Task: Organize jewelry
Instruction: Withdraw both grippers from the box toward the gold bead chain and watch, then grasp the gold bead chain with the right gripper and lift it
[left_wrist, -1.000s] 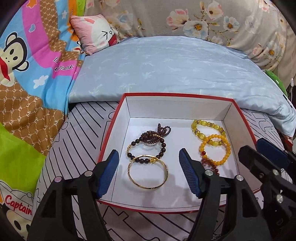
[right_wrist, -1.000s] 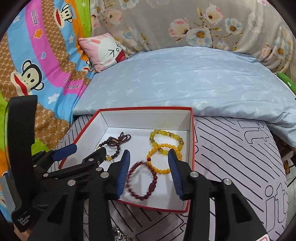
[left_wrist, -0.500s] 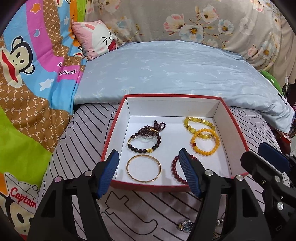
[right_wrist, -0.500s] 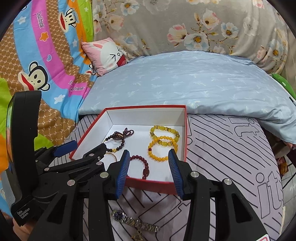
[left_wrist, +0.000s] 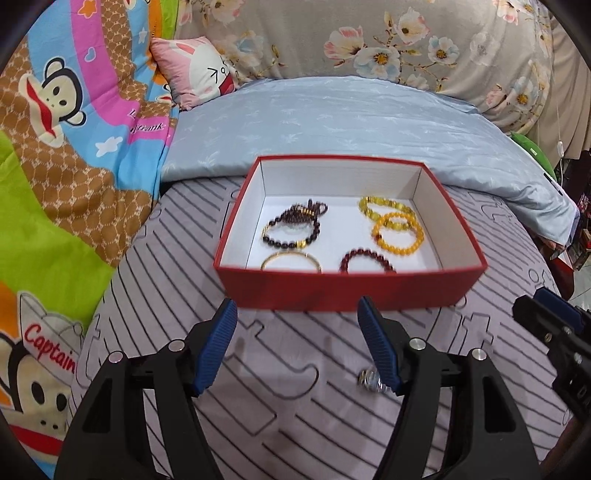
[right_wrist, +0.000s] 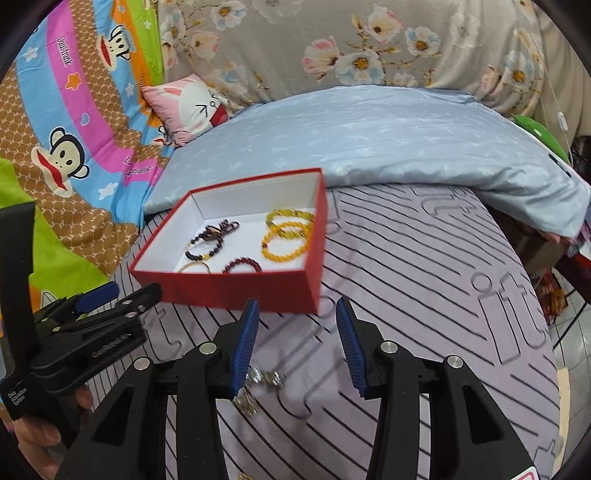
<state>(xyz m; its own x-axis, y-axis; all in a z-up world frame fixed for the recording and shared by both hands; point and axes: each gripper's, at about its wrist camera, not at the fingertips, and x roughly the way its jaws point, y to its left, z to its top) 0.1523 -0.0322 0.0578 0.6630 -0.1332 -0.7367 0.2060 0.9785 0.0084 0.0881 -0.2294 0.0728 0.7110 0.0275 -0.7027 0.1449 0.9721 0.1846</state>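
A red box (left_wrist: 347, 288) (right_wrist: 236, 284) with a white inside lies on the striped mat. It holds a dark bead bracelet (left_wrist: 291, 230), two yellow bead bracelets (left_wrist: 397, 229) (right_wrist: 286, 236), a gold bangle (left_wrist: 290, 258) and a dark red bead bracelet (left_wrist: 365, 258) (right_wrist: 242, 264). My left gripper (left_wrist: 295, 343) is open and empty, in front of the box. My right gripper (right_wrist: 295, 339) is open and empty, in front of the box's right corner. A metal watch (right_wrist: 258, 384) (left_wrist: 371, 380) lies on the mat just before both grippers.
A pale blue quilt (left_wrist: 351, 122) lies behind the box. A colourful cartoon blanket (left_wrist: 66, 147) is at the left and a pink bunny pillow (left_wrist: 195, 74) at the back left. The mat's right edge drops toward the floor (right_wrist: 569, 332).
Both grippers have pulled back from above the box toward me. The dark red bracelet now lies in the box. The watch on the mat has come into view.
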